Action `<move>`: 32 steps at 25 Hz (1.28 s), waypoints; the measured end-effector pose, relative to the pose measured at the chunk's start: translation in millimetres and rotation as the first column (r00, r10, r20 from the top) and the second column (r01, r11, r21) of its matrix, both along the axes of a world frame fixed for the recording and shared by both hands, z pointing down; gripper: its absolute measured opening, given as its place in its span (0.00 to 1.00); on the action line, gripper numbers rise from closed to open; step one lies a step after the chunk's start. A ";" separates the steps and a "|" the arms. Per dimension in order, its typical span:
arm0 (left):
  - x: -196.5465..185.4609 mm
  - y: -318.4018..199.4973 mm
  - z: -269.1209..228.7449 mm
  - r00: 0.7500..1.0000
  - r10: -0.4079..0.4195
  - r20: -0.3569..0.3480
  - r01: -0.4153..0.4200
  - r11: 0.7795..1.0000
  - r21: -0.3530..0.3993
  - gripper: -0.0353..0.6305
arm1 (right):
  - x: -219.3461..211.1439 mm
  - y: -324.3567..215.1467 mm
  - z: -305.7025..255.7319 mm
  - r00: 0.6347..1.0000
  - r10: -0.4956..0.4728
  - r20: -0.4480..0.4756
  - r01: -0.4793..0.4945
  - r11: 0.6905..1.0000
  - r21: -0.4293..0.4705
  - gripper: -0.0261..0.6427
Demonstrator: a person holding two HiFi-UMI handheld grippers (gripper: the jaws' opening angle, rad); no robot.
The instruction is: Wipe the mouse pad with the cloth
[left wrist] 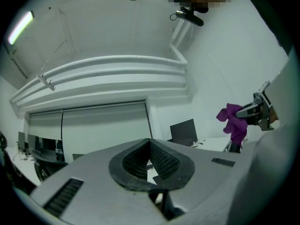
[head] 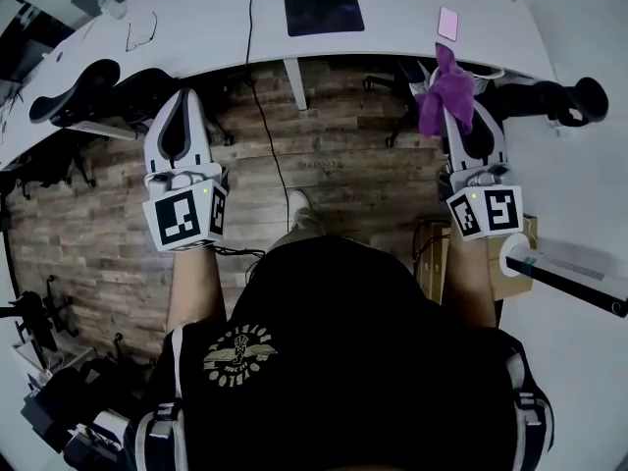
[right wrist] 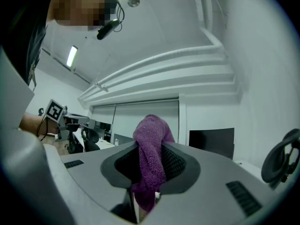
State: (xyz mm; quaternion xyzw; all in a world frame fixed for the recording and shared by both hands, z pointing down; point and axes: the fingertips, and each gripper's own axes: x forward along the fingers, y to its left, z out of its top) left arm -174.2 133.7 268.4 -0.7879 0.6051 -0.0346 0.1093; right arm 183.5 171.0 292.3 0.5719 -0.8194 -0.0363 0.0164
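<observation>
A dark mouse pad (head: 324, 13) lies on the curved white desk (head: 196, 27) far ahead of me. My right gripper (head: 448, 108) is raised on the right, short of the desk edge, and is shut on a purple cloth (head: 447, 91) that bunches over its tips. In the right gripper view the cloth (right wrist: 151, 144) hangs between the jaws of that gripper (right wrist: 152, 149). My left gripper (head: 186, 94) is raised at the left with its jaws shut on nothing. In the left gripper view that gripper (left wrist: 150, 142) points up at the room, with the cloth (left wrist: 233, 121) off to the right.
A pink flat item (head: 447, 24), glasses (head: 142, 32) and a black cable (head: 250, 27) lie on the desk. Black office chairs stand at the left (head: 78, 91) and right (head: 559, 96). A cardboard box (head: 525, 248) sits by my right arm. The floor is wood planks.
</observation>
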 end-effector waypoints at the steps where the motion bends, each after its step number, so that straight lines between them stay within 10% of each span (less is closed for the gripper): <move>1: 1.8 -8.7 0.0 1.000 0.010 -0.002 -0.010 1.000 -0.002 0.06 | -1.1 -6.4 0.8 1.000 0.002 0.005 -0.002 1.000 -0.002 0.18; 32: -23.8 -158.2 35.4 0.988 0.152 -0.027 -0.154 0.983 -0.104 0.06 | -23.0 -111.1 -8.6 0.990 0.142 0.025 -0.141 0.989 -0.038 0.18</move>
